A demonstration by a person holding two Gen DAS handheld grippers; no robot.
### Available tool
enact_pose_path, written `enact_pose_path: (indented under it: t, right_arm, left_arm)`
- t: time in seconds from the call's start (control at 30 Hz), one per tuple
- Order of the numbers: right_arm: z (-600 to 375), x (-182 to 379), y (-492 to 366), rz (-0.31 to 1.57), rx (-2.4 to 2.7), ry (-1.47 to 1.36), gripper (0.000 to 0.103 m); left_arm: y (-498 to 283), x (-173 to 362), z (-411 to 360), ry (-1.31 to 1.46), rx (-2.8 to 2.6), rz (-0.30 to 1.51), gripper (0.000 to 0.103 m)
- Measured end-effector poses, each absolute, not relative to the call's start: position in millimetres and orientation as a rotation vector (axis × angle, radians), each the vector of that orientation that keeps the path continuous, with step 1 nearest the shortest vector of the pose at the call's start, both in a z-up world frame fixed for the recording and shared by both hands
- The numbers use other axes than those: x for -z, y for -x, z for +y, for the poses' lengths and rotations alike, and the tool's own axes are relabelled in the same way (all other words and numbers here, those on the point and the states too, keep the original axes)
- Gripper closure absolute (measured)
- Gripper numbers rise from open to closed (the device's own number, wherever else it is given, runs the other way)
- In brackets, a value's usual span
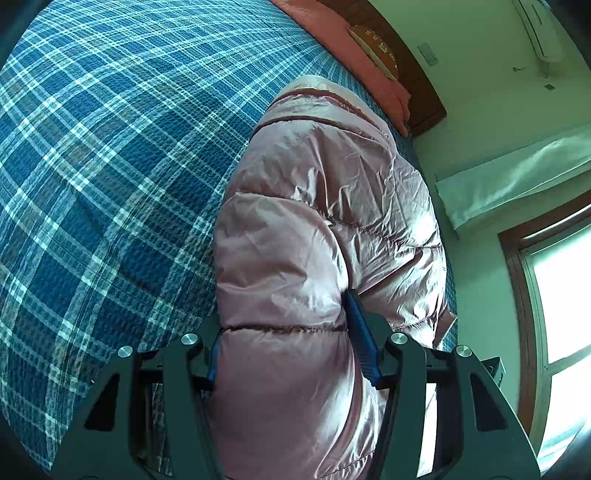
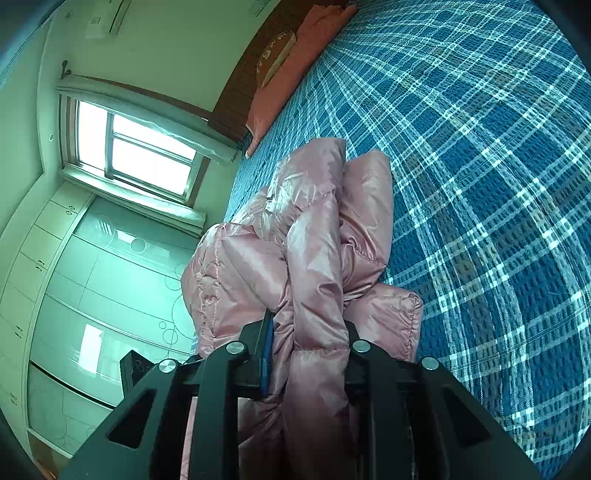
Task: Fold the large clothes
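Note:
A shiny pink quilted down jacket lies on the bed with the blue plaid cover. My left gripper is shut on a thick puffy panel of the jacket, which bulges between its blue-padded fingers. In the right wrist view the jacket is bunched in folds on the plaid cover. My right gripper is shut on a thick fold of it. Both views are tilted sideways and the held parts are raised off the bed.
A pink pillow and a brown cushion lie against the wooden headboard. A window and a glass-front wardrobe are beside the bed. An air conditioner hangs on the wall.

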State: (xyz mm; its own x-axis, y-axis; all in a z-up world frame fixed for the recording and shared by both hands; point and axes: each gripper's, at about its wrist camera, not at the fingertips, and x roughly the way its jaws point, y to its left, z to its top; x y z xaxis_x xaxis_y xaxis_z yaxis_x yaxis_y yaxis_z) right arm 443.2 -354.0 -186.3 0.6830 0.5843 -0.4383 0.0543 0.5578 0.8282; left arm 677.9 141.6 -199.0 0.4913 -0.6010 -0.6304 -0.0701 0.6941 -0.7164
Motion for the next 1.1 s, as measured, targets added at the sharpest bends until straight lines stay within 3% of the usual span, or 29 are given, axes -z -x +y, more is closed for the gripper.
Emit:
enact_pose_path:
  t: [0.1,0.17,0.4,0.47,0.5,0.57,0.6,0.67,0.9,1.0,1.1]
  right_arm:
    - [-352.2,173.6,-436.2,0.8,-0.329,-0.886,0.061]
    - [-349.9,163.5,-416.8,0.792,-0.327,-0.873,0.036]
    - [-331.0,165.3,-346.0,0.807,-0.286,-0.775,0.025]
    - [-329.3,179.8,-339.3,0.826,-0.292,-0.834,0.025]
    - [-328.8,188.8,-338.0,0.842,-0.307,-0.891,0.028]
    - [-329.8,193.2,-334.3,0.85,-0.325,-0.956,0.063]
    - [-330.8,191.8,-329.0,0.843,-0.344,-0.984,0.067]
    - [-331.9,183.7,-317.5,0.827,-0.357,-0.964,0.075]
    - [-337.1,214.2,-296.2,0.83,-0.382,-1.006,0.075]
    - [-340.1,214.4,-292.2,0.825,-0.392,-1.016,0.07]
    - [-345.0,210.0,-282.7,0.82,-0.373,-1.009,0.059]
  left_arm:
    - [-664.2,187.9,155.1,0.753,0.362,1.004,0.04]
    - [-645.7,182.3,166.6,0.767,0.364,0.977,0.033]
    - [-584.3,201.5,172.4,0.825,0.38,0.999,0.016]
    - [-580.2,211.3,168.2,0.849,0.395,1.018,0.019]
    - [-578.8,210.2,167.9,0.856,0.409,1.004,0.037]
    - [-578.9,203.4,169.0,0.875,0.428,1.001,0.048]
    - [-576.9,198.1,170.1,0.87,0.431,0.99,0.056]
    - [-570.2,189.6,170.1,0.83,0.431,0.978,0.06]
    - [-565.7,208.5,171.7,0.794,0.406,0.972,0.063]
    - [-566.9,203.4,169.2,0.765,0.401,0.963,0.056]
    - [-559.8,199.6,173.0,0.795,0.375,0.951,0.051]
